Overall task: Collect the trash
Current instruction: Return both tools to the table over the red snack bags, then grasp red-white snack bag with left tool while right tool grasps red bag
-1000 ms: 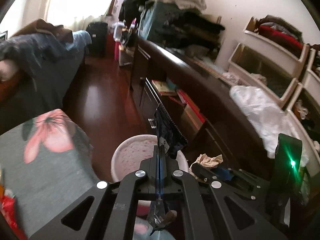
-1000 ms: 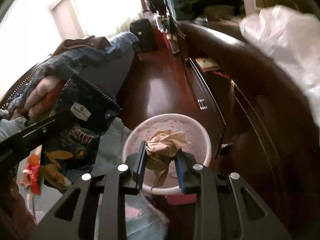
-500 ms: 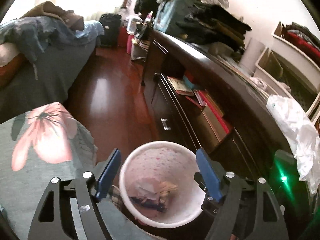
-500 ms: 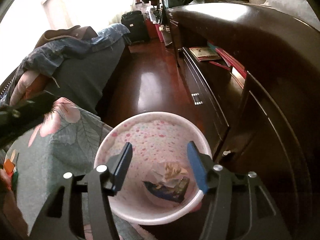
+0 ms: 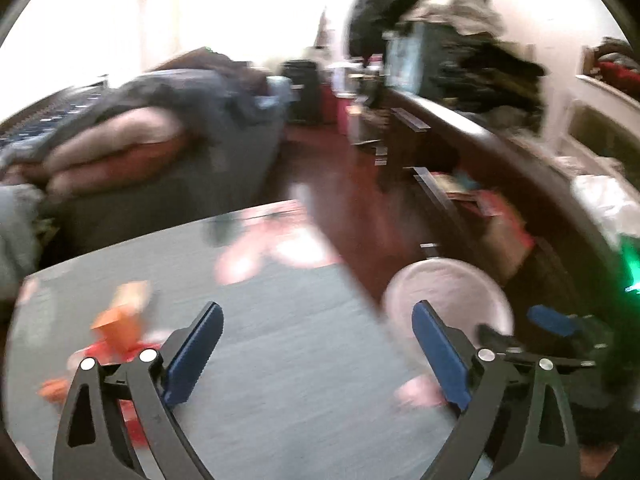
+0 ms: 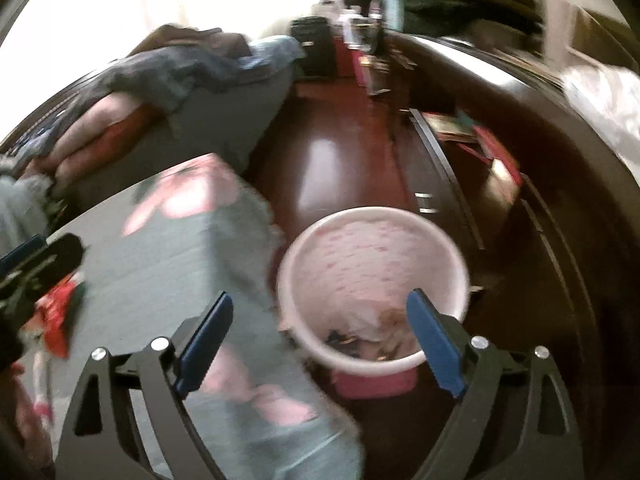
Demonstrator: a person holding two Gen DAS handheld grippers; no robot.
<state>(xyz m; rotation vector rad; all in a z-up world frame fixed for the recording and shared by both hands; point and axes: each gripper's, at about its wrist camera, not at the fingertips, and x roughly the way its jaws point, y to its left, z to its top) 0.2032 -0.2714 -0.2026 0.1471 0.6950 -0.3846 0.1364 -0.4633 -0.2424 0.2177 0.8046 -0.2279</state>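
Observation:
A pink-and-white trash bin [image 6: 372,276] stands on the floor between a grey floral-clothed table [image 6: 160,256] and a dark cabinet; crumpled paper and a dark wrapper [image 6: 360,340] lie in its bottom. It also shows in the left wrist view [image 5: 444,292]. My right gripper [image 6: 320,332] is open and empty above the bin's near-left rim. My left gripper [image 5: 316,344] is open and empty over the table [image 5: 280,352]. Red and orange wrappers [image 5: 120,328] lie on the cloth left of its left finger; they also show in the right wrist view [image 6: 60,312]. Both views are motion-blurred.
A long dark cabinet [image 6: 560,208] with books on a shelf runs along the right. A bed [image 5: 140,140] piled with clothes stands at the left. A red-brown wooden floor [image 6: 332,152] runs between them. A white plastic bag [image 6: 600,100] lies on the cabinet top.
Both grippers let go of their trash into the bin and opened. Since then both have swung left, the left one from over the bin to over the table.

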